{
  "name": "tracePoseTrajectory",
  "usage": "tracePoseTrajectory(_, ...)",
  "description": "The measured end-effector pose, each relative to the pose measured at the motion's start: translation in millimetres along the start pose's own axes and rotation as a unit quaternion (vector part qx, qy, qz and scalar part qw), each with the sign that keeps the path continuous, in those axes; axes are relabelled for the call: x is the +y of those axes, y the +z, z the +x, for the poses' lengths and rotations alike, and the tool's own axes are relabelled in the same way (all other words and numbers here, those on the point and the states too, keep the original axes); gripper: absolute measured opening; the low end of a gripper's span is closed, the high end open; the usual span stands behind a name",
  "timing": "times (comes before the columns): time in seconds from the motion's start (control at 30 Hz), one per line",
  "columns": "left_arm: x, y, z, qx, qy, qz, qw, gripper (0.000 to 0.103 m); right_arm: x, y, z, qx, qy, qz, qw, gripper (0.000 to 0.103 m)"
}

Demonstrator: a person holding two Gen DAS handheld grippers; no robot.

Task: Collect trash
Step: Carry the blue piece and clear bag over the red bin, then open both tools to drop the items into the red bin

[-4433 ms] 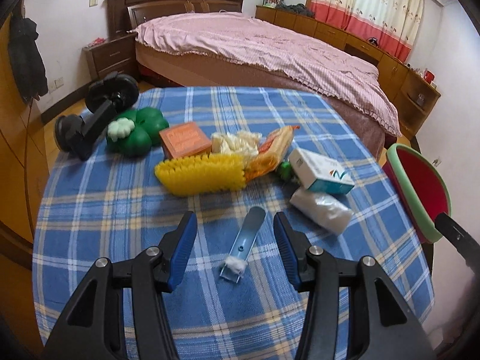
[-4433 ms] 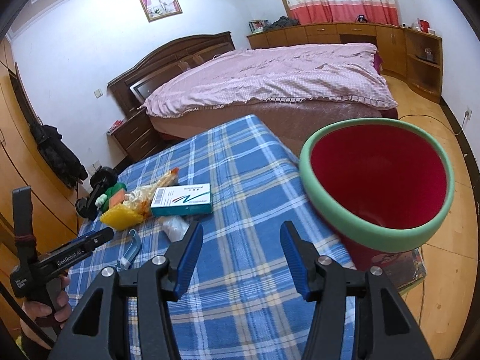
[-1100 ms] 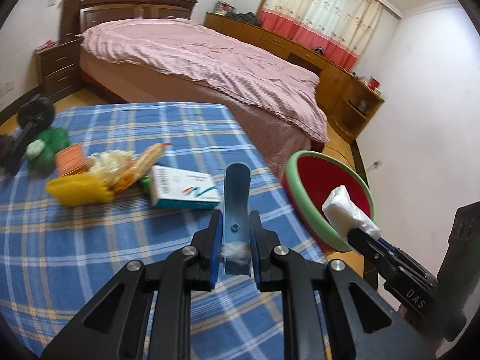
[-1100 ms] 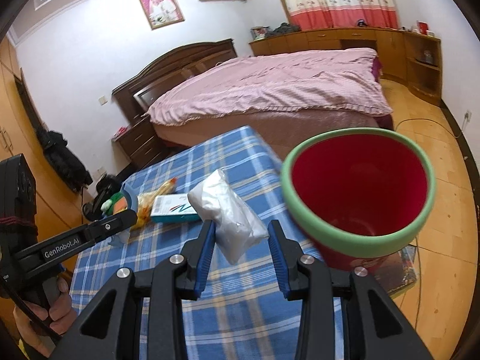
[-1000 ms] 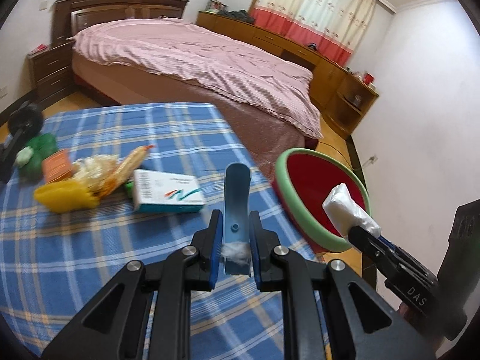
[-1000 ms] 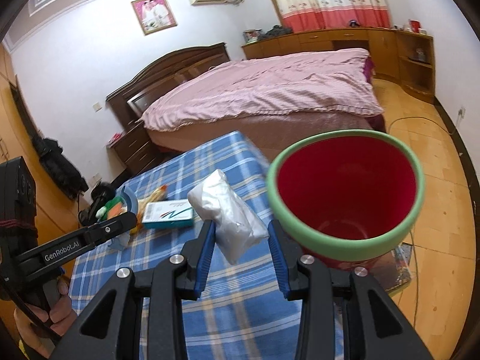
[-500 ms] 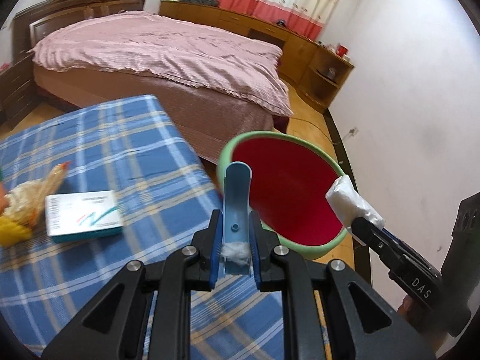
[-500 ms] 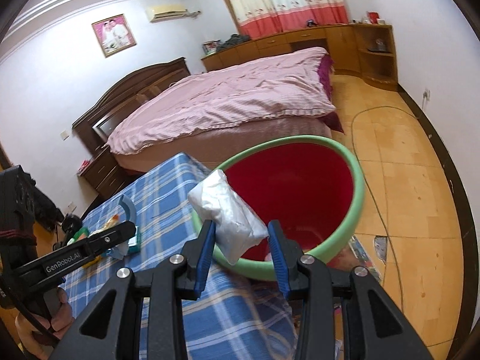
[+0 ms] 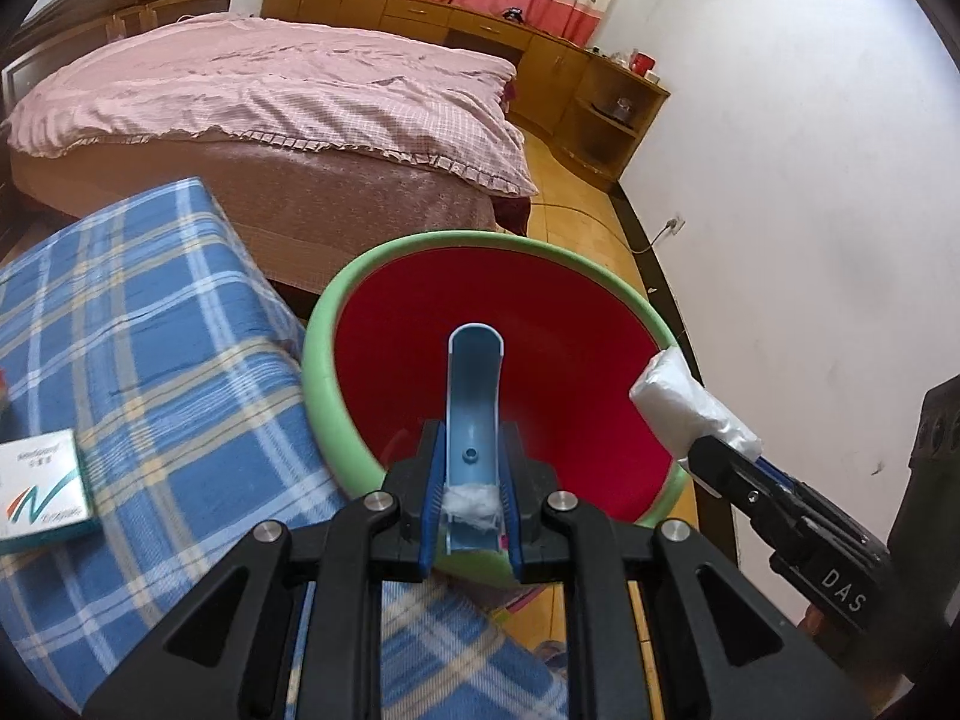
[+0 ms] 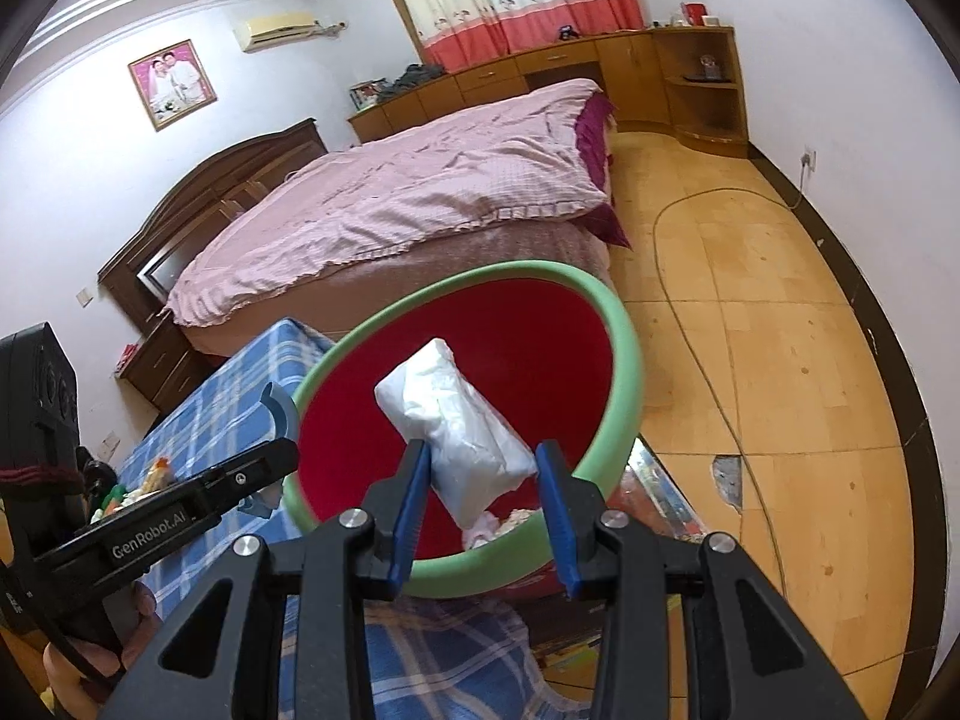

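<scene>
Blue plastic piece [image 9: 474, 414]: curved channel shape, clamped between the left gripper [image 9: 473, 501] pads, sticking up toward 12 o'clock in the left wrist view, its free end over the red inside of the bin. A white fluff tuft [image 9: 471, 501] sits at its base, right between the pads.

White wrapped packet [image 10: 459, 429]: right gripper [image 10: 480, 495] closed on its lower end, packet leaning toward 11 o'clock, over the bin mouth. Seen from the left wrist view it sits at 3 o'clock, at the bin's right rim.

Bin [image 9: 318, 372]: red bucket with green rim, standing on the floor just beside the table edge. Some pale crumpled stuff [image 10: 495, 525] lies in its bottom, can't tell what.

Table [image 9: 150, 324]: blue plaid cloth, at 9 o'clock from the bin in the left view. White-and-teal box [image 9: 39, 492] lies on it near the frame's left edge. Right view shows a small cluster of mixed items [image 10: 138, 489] further back on the table, partly hidden behind the left gripper body, too small to sort out.

A hand [image 10: 120, 630] grips the left gripper's handle at 8 o'clock in the right view.

Beyond: bed with pink cover [image 9: 270, 90] at 11–12 o'clock.
</scene>
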State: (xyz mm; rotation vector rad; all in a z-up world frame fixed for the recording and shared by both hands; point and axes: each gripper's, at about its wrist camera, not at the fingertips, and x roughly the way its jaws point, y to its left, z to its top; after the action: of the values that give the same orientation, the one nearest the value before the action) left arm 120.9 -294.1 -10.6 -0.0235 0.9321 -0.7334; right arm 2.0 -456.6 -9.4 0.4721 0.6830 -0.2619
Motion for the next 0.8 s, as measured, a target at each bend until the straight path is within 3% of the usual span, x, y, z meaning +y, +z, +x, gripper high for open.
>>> tracePoseTrajectory(0.3,9.1,-0.8,21.1,0.016,0.013,-0.015,0.9997,0.016,-9.1,-3.1,17.3,0.014,-0.014,0.004,1.000,0.039)
tracePoseTrajectory(0.53,10.8,-1.3,21.1,0.014,0.007,-0.018,0.9997,0.031,-8.3,-3.2,19.3,0.006,-0.022,-0.004,1.000,0.041)
tracePoseTrajectory(0.8,8.3,-2.6,13.6,0.009,0.008,-0.013,0.9998,0.037,-7.5,-1.1,19.0,0.006,-0.016,0.001,1.000,0.047)
